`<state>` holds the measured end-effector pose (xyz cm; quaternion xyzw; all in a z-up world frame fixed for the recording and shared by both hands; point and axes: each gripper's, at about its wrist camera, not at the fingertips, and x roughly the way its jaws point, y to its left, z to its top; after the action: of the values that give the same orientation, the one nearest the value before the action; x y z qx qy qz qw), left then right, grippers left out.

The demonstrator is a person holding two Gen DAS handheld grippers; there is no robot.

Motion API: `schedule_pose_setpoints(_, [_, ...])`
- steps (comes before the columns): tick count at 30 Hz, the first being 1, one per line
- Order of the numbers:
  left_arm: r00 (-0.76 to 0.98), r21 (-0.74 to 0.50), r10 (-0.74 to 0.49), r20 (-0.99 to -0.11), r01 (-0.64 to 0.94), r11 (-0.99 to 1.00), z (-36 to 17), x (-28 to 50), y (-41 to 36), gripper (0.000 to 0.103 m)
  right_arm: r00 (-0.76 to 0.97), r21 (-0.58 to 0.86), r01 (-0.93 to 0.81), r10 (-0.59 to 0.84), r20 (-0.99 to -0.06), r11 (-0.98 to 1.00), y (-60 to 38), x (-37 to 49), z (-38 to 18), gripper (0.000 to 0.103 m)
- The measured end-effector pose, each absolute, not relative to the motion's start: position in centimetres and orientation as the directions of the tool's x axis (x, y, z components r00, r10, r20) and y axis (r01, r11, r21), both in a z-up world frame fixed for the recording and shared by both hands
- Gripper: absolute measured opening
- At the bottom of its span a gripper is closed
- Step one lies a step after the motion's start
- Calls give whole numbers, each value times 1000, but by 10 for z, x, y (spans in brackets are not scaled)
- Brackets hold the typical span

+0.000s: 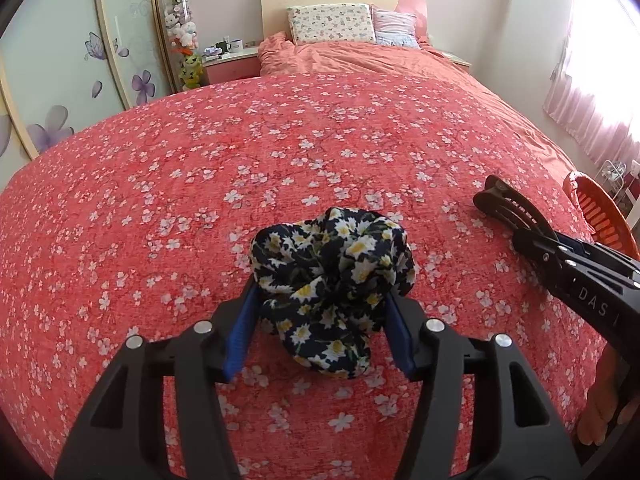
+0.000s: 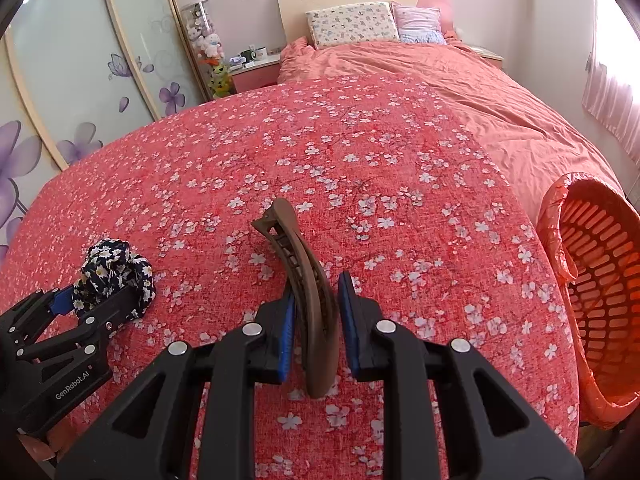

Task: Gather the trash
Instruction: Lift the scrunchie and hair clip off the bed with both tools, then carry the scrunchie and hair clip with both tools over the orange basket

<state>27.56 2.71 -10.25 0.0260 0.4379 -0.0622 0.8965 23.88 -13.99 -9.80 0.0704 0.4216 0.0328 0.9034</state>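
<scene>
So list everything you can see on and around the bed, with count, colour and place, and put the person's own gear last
Scrunchie: one, dark blue with white and yellow daisies, on the bedspread between the left tongs' pads.
Hair clip: one, brown, between the right tongs' pads.
Basket: one, orange, lined with an orange bag, at the bed's right edge.
Bedspread: one, red with white blossoms, covering the bed.
Pillows: two, one cream patterned, one pink striped, at the headboard.
Plush toys: several, in a clear column beside the wardrobe.
Mugs: two, on the pink nightstand.
Left tongs: black, blue pads, around the scrunchie.
Right tongs: black, blue pads, nearly closed around the clip.
</scene>
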Motion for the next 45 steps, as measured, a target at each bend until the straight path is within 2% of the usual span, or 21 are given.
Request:
schedule_pose_setpoints(18, [608, -24, -92, -788, 120, 993, -101, 273, 41, 58, 645, 223, -4, 172, -745, 975, -153, 238, -98, 21])
schedule_pose_setpoints(20, [610, -30, -104, -785, 130, 991, -101, 273, 42, 54, 645, 217, -5, 169, -745, 976, -153, 238, -98, 21])
schedule_pose_setpoints(22, [612, -36, -117, -782, 143, 989, -99, 274, 39, 43, 645, 211, -9, 166, -746, 978, -154, 238, -97, 21])
schedule_pose_setpoints(25, [611, -51, -134, -780, 153, 987, -98, 272, 37, 33, 643, 218, -6, 171, -747, 976, -155, 237, -96, 13])
schedule_pose_setpoints(28, [614, -57, -145, -776, 160, 985, -93, 271, 36, 27, 640, 250, -1, 193, -744, 968, -162, 231, -96, 12])
schedule_pose_setpoints(45, [702, -42, -208, -681, 246, 968, -19, 230, -11, 25, 762, 262, 72, 116, -637, 962, -218, 174, -35, 12])
